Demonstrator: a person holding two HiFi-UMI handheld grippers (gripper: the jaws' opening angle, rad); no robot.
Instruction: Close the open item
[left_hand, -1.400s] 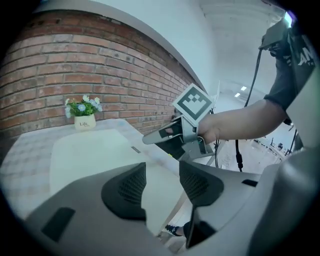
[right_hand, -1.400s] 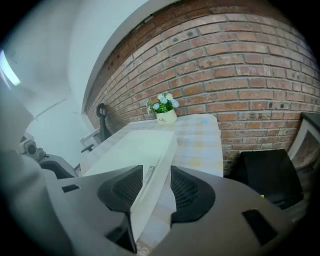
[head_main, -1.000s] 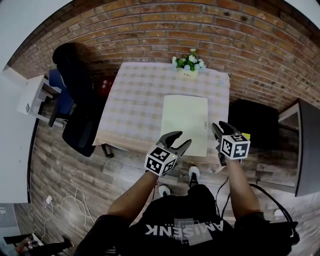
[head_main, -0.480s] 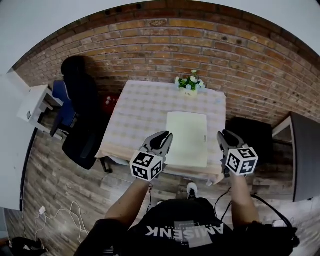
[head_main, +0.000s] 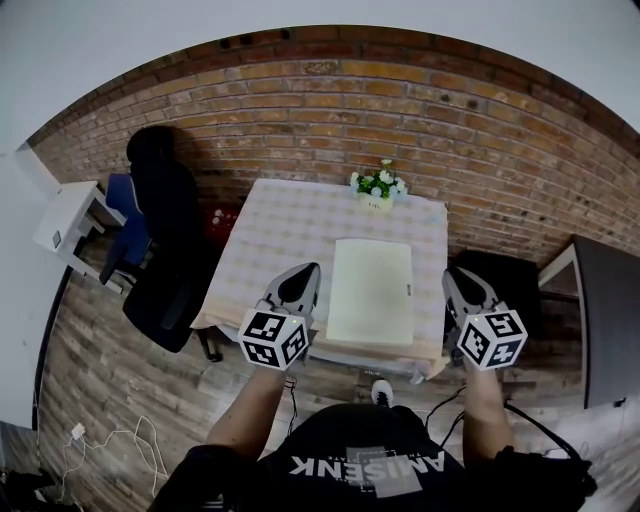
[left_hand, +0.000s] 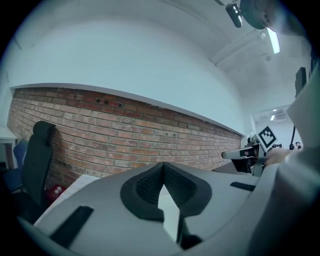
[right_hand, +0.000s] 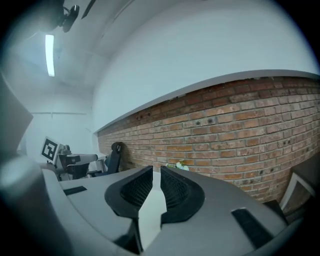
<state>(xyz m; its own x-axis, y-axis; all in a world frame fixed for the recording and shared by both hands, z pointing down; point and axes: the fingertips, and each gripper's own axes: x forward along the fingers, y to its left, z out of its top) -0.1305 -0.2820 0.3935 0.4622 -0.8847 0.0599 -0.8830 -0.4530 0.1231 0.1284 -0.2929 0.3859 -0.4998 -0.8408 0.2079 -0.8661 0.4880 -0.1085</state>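
A brick wall (head_main: 330, 110) is seen right across the back. A checked tabletop (head_main: 280, 230) is set against it, and a small pot of white flowers (head_main: 378, 185) is stood at its far edge. On the left, a black chair (head_main: 165, 235) is parked just beside the tabletop, with a blue seat (head_main: 125, 225) and a white shelf (head_main: 65, 215) beyond it. Something red (head_main: 218, 214) is tucked by the wall. A dark cabinet (head_main: 608, 320) is glimpsed at the right edge. A pale cable (head_main: 105, 438) is trailed over the plank floor (head_main: 110, 380).
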